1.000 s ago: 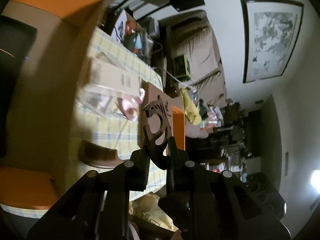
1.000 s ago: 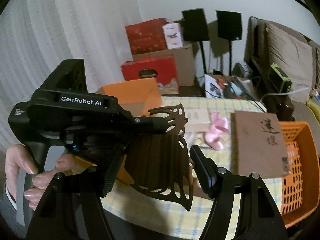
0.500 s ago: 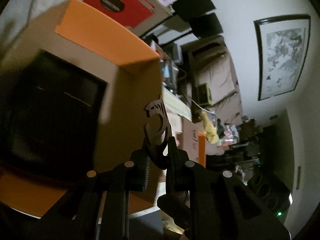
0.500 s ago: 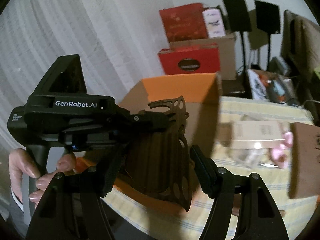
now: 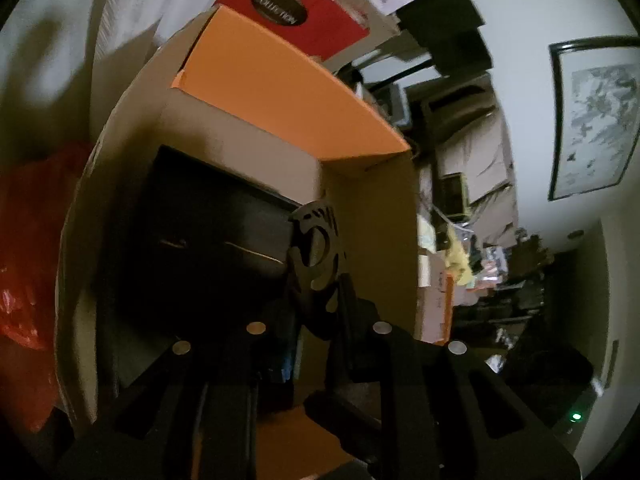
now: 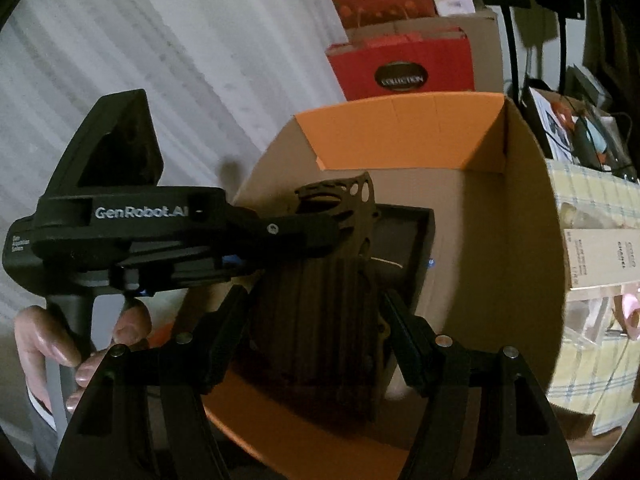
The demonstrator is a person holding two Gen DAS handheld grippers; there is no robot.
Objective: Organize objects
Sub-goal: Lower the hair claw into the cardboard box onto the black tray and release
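Observation:
My left gripper (image 5: 316, 300) is shut on a dark brown carved wooden fan (image 5: 316, 248), seen edge-on. In the right wrist view the left gripper (image 6: 320, 236) holds the fan (image 6: 320, 308) over an open cardboard box (image 6: 480, 200) with orange flaps. A black flat box (image 6: 408, 248) lies inside the cardboard box, also in the left wrist view (image 5: 208, 240). My right gripper (image 6: 316, 340) is open, its fingers either side of the fan without touching it.
A red "Collection" bag (image 6: 404, 68) stands behind the box. A table with a checked cloth (image 6: 592, 360) holds a beige carton (image 6: 600, 260) and a pink item at right. A red plastic bag (image 5: 28, 248) is at left.
Both grippers moved left from the table to above the cardboard box, carrying the fan. The fan now hangs over the box's inside.

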